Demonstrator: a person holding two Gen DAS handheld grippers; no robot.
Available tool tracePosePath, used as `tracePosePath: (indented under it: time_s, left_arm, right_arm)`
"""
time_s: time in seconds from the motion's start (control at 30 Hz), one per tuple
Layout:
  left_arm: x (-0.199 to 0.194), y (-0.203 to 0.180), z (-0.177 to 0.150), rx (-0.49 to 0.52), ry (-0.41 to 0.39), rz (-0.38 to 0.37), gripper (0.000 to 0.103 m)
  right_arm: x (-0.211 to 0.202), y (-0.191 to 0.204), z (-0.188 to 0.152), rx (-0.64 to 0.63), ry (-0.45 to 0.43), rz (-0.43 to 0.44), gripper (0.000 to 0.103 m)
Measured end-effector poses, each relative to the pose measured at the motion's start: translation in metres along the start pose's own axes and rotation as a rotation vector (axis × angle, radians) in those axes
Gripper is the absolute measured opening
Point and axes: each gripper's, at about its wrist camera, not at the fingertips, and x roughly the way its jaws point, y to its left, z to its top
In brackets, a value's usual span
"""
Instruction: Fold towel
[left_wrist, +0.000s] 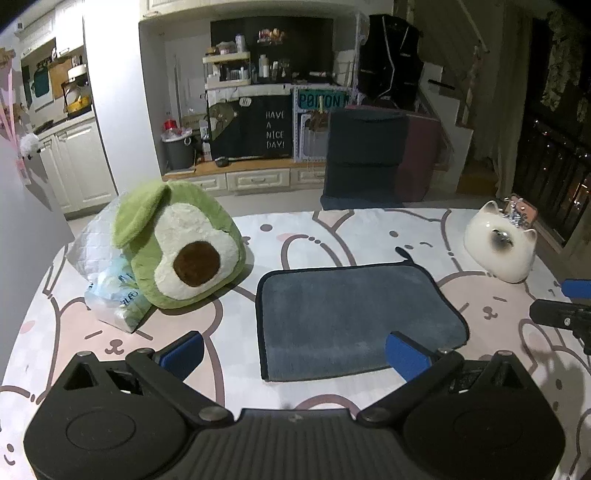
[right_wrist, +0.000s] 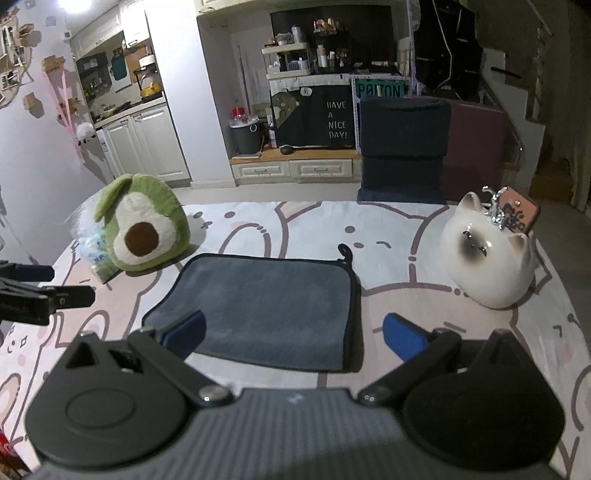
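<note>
An avocado plush (left_wrist: 177, 240) is seen at the far left of the table (left_wrist: 332, 232). The left gripper (left_wrist: 293, 352) is held wide open and empty, its right finger over the towel's near edge. The towel (left_wrist: 354, 317) lies flat mid-table, its long axis running left to right, just ahead of both grippers. The right gripper (right_wrist: 293, 338) is likewise open and empty, straddling the near right corner. Neither seems nearer. A cat figure (right_wrist: 487, 258) stands at the right.

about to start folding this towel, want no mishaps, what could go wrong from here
1. The ceramic cat stands close to the towel's right side; a wide swing of the right gripper could knock it.
2. The avocado plush sits near the towel's far left corner and could snag a lifted edge.
3. Both grippers are open and empty; the left gripper might pinch the patterned cloth along with the towel.
</note>
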Motion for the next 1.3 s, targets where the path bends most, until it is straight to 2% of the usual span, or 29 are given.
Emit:
tracePosePath:
  time_s: [0.6,1.3]
  left_arm:
    - [-0.072,-0.015,-0.039,0.029,-0.086,0.02,0.103]
    - [-0.116,-0.017,-0.088,-0.021,-0.135,0.004,0.103]
  right_arm:
    - [-0.072,0.023,-0.041,-0.046,-0.09,-0.016,0.103]
    - [-0.124,0.041,-0.089,-0.076,-0.143,-0.004,0.103]
